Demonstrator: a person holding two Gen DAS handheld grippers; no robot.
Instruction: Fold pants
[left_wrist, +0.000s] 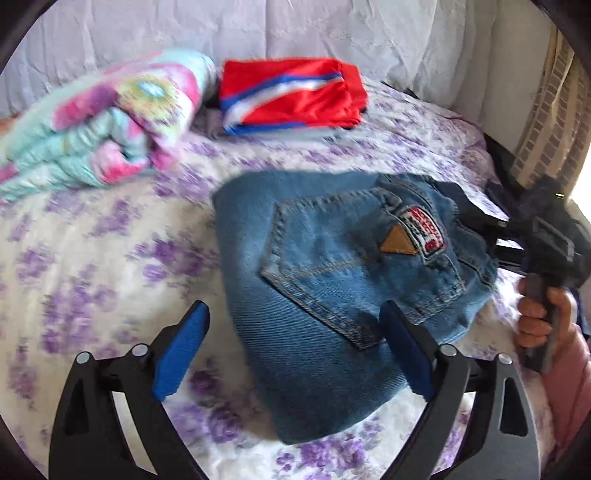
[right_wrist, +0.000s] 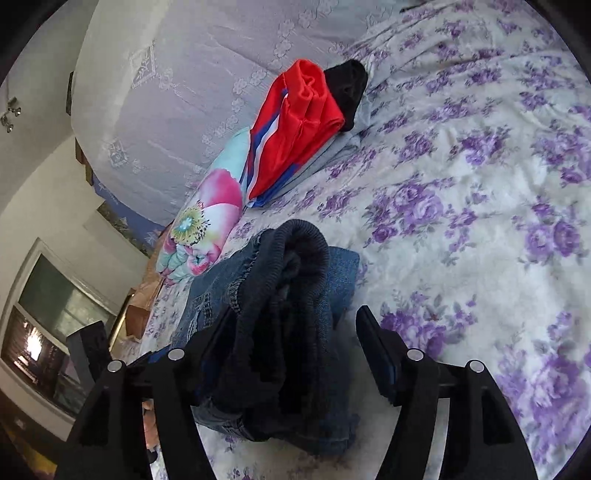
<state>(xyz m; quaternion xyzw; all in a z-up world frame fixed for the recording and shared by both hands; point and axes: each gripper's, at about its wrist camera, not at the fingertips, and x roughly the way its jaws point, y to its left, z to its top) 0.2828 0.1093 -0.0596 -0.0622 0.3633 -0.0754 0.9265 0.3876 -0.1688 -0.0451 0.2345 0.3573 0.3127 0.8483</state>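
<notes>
Blue jeans (left_wrist: 332, 280) lie folded into a compact bundle on the purple-flowered bed cover, back pocket and red label facing up. My left gripper (left_wrist: 295, 332) is open and hovers over the bundle's near corner; its right blue pad (left_wrist: 402, 347) is over the denim. In the right wrist view the jeans' dark waistband (right_wrist: 288, 295) lies between the jaws of my right gripper (right_wrist: 295, 332), which is open, with its fingers (right_wrist: 373, 339) apart from the cloth. The right gripper also shows at the jeans' right edge in the left wrist view (left_wrist: 498, 236).
A folded red garment with blue and white stripes (left_wrist: 291, 96) lies at the back on a grey one. A rolled pink and turquoise flowered blanket (left_wrist: 103, 118) lies at the back left. A black item (right_wrist: 347, 88) lies beside the red garment. A pale headboard cover (left_wrist: 295, 29) rises behind.
</notes>
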